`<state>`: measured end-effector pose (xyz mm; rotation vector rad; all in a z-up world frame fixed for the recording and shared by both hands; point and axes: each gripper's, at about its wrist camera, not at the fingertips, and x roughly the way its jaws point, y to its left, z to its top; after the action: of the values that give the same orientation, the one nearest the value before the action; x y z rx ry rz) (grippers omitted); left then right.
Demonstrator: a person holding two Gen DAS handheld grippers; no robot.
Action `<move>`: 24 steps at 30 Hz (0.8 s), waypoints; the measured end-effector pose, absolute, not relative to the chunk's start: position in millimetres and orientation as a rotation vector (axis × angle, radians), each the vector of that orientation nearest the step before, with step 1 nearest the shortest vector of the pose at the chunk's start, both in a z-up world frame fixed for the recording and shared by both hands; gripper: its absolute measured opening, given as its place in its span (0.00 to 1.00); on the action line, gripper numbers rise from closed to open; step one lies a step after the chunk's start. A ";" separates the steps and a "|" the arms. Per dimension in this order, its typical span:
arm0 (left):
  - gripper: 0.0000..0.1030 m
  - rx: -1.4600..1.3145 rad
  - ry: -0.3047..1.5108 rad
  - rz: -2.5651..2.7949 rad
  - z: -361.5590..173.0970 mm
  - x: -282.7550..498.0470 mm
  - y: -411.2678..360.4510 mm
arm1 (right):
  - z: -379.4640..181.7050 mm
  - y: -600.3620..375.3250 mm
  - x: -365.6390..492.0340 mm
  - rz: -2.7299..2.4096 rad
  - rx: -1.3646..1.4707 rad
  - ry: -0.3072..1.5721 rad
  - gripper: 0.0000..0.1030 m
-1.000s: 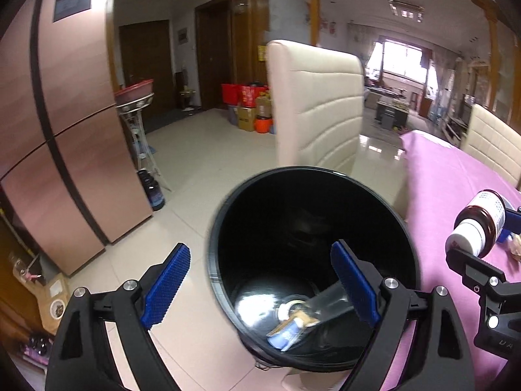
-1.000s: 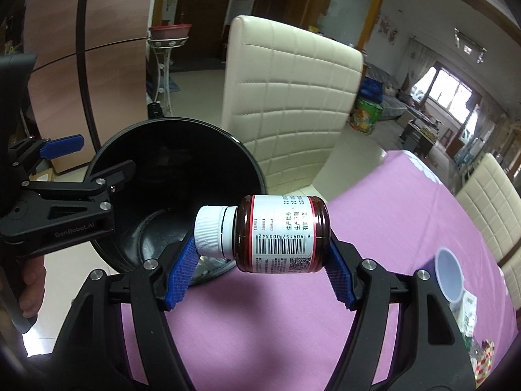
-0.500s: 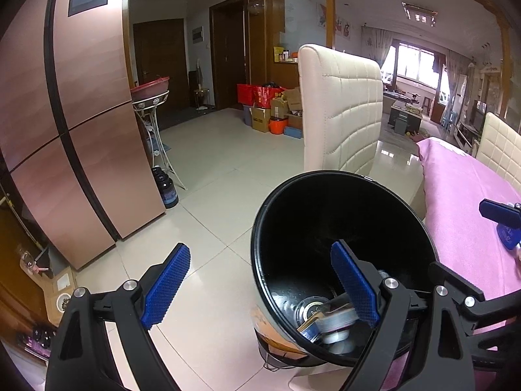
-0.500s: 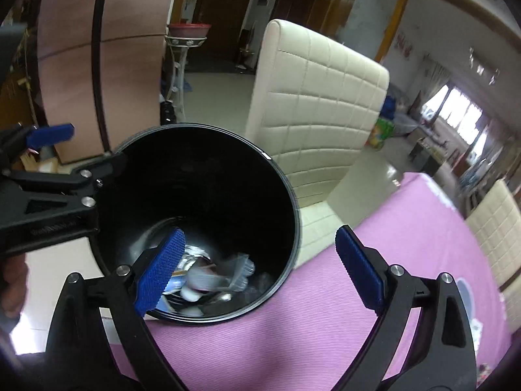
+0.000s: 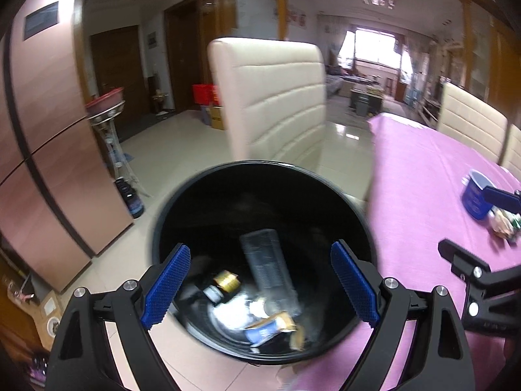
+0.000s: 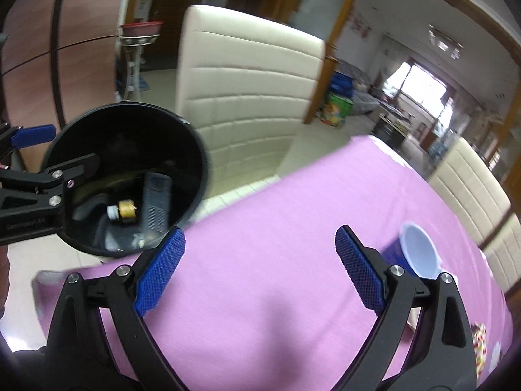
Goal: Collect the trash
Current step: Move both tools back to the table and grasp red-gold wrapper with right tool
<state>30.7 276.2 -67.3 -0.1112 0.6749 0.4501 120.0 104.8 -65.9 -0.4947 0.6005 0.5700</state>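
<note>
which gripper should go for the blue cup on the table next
Probably the right. The right gripper is open, empty and over the purple table, with the blue cup beside its right finger. The left gripper, also open, hangs over the black bin, farther from the cup.

One black trash bin [image 5: 325, 195]; two claws, the left claw [image 5: 260, 285] and the right claw [image 6: 260, 268], both spread wide; one blue cup [image 6: 418, 254] on one pink-clothed counter [image 6: 293, 211]; three cream chairs, the nearest [image 6: 247, 78] beside the bin.

Trash in the black bin [image 5: 202, 195] is blurred; the blue cup [image 6: 418, 254] is partly hidden.
</note>
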 end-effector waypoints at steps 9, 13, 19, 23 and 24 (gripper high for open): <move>0.84 -0.024 0.690 0.300 -64.4 61.5 208.0 | -63.8 20.3 147.7 0.387 -0.404 0.648 0.89; 0.84 -0.001 0.693 0.225 -60.9 71.4 177.8 | -58.2 -28.2 157.2 0.297 -0.352 0.660 0.89; 0.84 0.021 0.691 0.098 -56.6 82.2 126.0 | -54.6 -100.0 162.1 0.165 -0.279 0.670 0.89; 0.84 0.021 0.690 0.021 -56.3 91.5 92.0 | -57.8 -148.8 166.9 0.067 -0.231 0.692 0.87; 0.84 0.017 0.693 0.005 -56.1 94.3 85.5 | -59.0 -165.6 168.5 0.037 -0.208 0.700 0.86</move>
<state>94.3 85.5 -56.1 0.0171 0.6929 0.0047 168.5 -165.6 -59.0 -0.2078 0.7003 0.0366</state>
